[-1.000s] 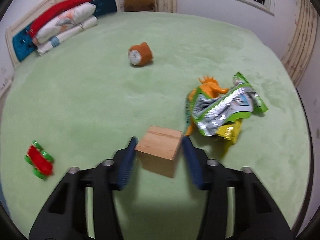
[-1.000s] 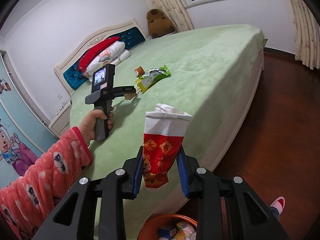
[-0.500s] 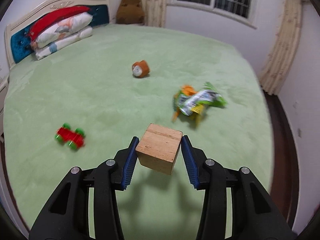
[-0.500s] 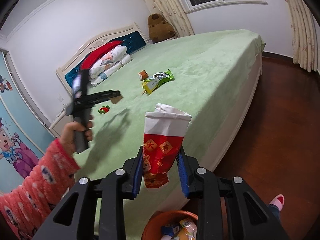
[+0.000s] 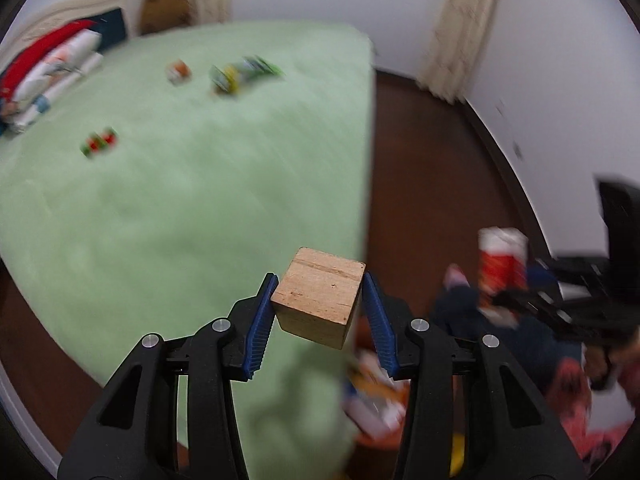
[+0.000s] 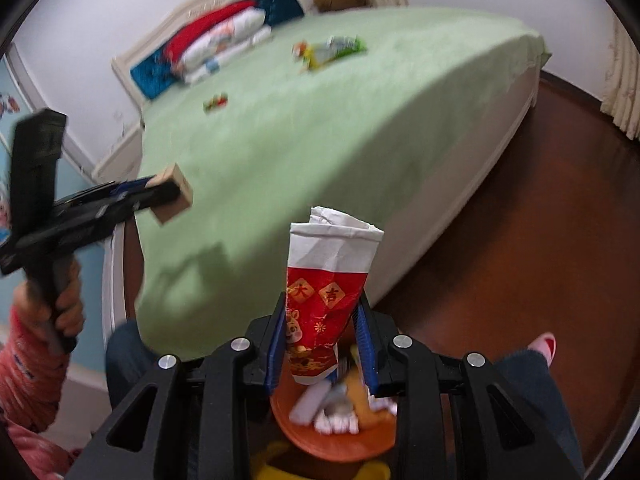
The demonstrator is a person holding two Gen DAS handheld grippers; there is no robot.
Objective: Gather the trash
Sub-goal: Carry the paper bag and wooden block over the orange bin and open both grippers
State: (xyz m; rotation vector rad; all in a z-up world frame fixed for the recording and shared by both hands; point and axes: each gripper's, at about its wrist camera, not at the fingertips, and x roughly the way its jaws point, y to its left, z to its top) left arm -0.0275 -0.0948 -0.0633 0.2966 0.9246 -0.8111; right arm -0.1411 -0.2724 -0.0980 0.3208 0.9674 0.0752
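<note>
My left gripper (image 5: 319,304) is shut on a wooden block (image 5: 320,296) and holds it in the air past the bed's edge; it also shows in the right wrist view (image 6: 170,194). My right gripper (image 6: 322,344) is shut on a red and white paper packet (image 6: 326,300) directly above an orange trash bin (image 6: 332,436) holding several wrappers. The packet also shows in the left wrist view (image 5: 500,264). A green and silver snack wrapper (image 6: 336,48) lies far off on the green bed (image 6: 320,132).
On the bed lie a small red and green toy (image 6: 215,103), an orange toy (image 5: 178,73) and pillows (image 6: 216,46) by the headboard. Dark wooden floor (image 6: 540,220) lies to the right. My leg and slipper (image 6: 542,346) are beside the bin.
The left gripper has swung with the block from over the bed toward the bed's edge and the bin. The right gripper has moved down over the bin, still holding the packet.
</note>
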